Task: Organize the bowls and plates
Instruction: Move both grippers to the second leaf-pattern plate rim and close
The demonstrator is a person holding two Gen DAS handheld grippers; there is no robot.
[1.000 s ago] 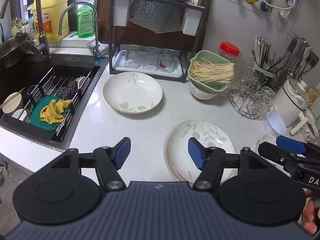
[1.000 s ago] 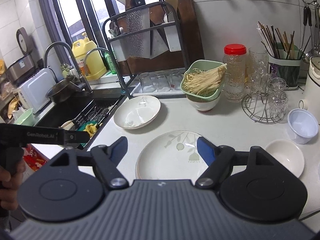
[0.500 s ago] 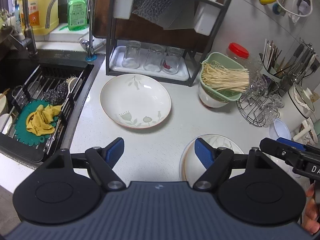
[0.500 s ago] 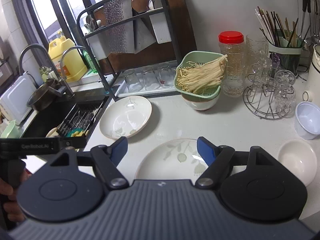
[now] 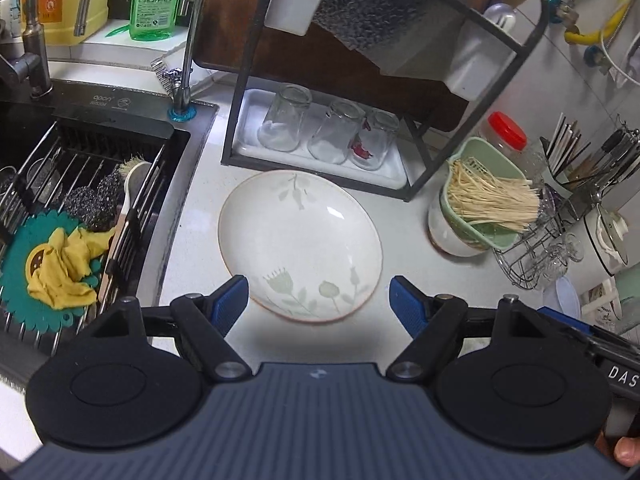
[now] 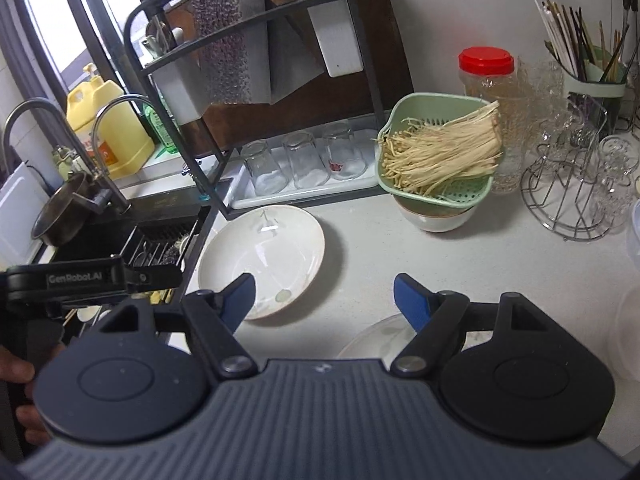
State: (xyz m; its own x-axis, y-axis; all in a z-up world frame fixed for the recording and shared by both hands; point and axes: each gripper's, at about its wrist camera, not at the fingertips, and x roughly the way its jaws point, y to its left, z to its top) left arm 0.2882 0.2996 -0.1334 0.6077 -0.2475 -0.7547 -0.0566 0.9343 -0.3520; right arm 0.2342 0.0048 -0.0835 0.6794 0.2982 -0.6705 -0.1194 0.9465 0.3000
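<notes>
A white deep plate with a leaf and flower print [image 5: 300, 240] lies on the white counter in front of the dish rack; it also shows in the right wrist view [image 6: 262, 258]. My left gripper [image 5: 319, 300] is open and empty, its blue pads either side of the plate's near rim, above it. My right gripper [image 6: 324, 296] is open and empty, to the right of that plate. A second printed flat plate [image 6: 378, 338] peeks out under the right gripper. A white bowl [image 6: 436, 216] stands under a green colander of enoki mushrooms [image 6: 438, 152].
The black dish rack [image 5: 320, 152] holds three upturned glasses on a white tray. The sink [image 5: 60, 208] with rack, scrubbers and yellow cloth is at left. A wire glass stand [image 6: 576, 196], red-lidded jar [image 6: 486, 92] and chopstick holder [image 6: 592, 80] stand at right.
Both grippers have moved forward and left toward the dish rack. The deep plate now sits between the left gripper's pads; the flat plate has dropped out of the left view.
</notes>
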